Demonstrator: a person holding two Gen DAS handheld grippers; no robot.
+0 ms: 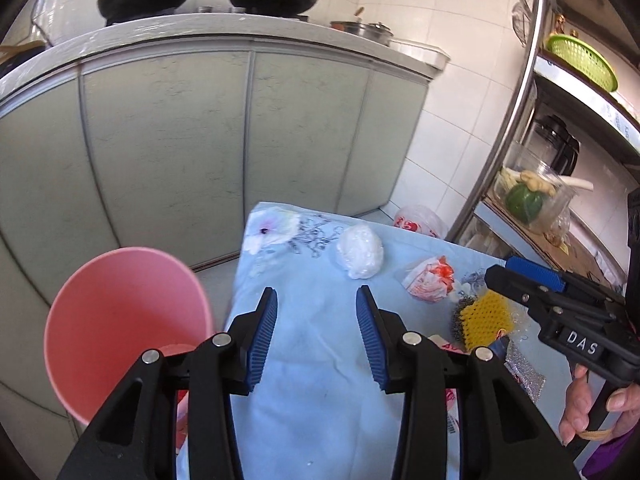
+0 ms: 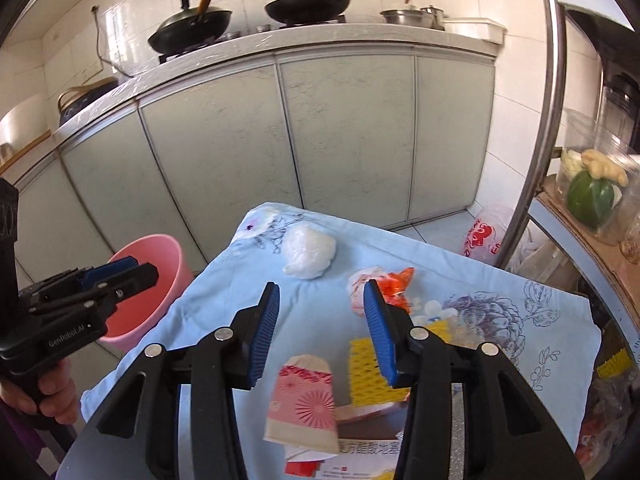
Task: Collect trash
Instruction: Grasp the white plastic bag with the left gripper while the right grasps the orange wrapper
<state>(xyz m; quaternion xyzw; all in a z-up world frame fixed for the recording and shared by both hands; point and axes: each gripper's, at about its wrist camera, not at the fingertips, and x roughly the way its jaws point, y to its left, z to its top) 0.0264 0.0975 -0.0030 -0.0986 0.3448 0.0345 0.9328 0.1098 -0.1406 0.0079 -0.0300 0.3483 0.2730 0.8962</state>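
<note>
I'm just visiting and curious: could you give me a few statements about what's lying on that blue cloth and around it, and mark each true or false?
1. The pink bin stands beside the cloth-covered table. True.
2. The left gripper is clamped on a tissue. False: its jaws stand open, nothing between them.
3. A white crumpled wad lies on the cloth. True.
4. The right gripper holds the yellow mesh piece. False: it is open; the mesh lies on the cloth.
5. The pans sit on the floor. False: on the stove.
</note>
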